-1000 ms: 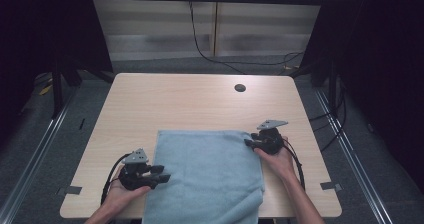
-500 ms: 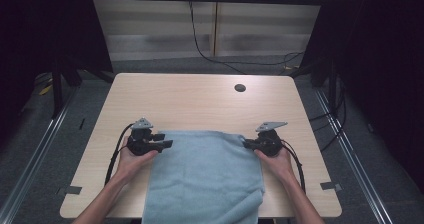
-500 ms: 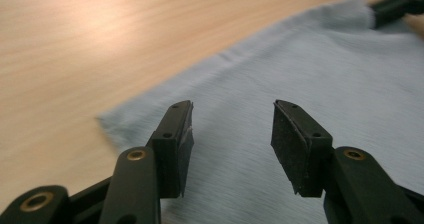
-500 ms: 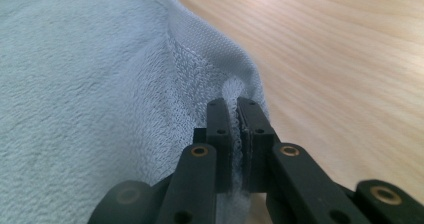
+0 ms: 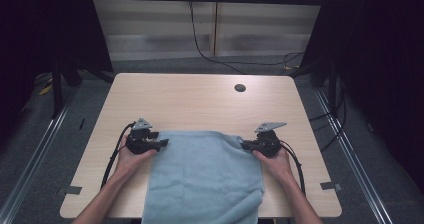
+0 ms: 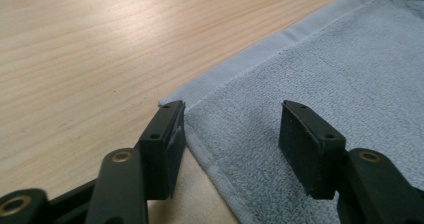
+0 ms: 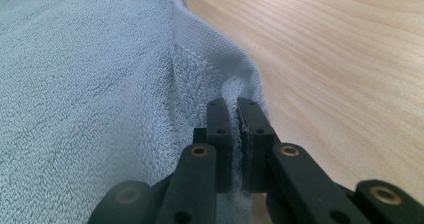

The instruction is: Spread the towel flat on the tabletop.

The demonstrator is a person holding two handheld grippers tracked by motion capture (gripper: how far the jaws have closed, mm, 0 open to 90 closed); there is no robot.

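Note:
A light blue towel (image 5: 205,176) lies flat on the wooden table (image 5: 200,104), its near end hanging over the front edge. At the towel's far left corner (image 6: 172,101) my left gripper (image 5: 162,143) stands open, its jaws apart on either side of that corner with the cloth (image 6: 300,79) lying flat between them. My right gripper (image 5: 245,145) is shut on the towel's far right corner, and a fold of cloth (image 7: 235,91) is pinched between its jaws and lifted slightly.
A small round cable hole (image 5: 240,88) sits in the table near the far edge. Bare wood stretches beyond the towel. Black cables trail from both grippers along the table's sides. Dark curtains and floor rails surround the table.
My left gripper carried the towel's left corner away from the front edge to the far left, spreading the towel flat, and then opened. The right gripper stayed almost still.

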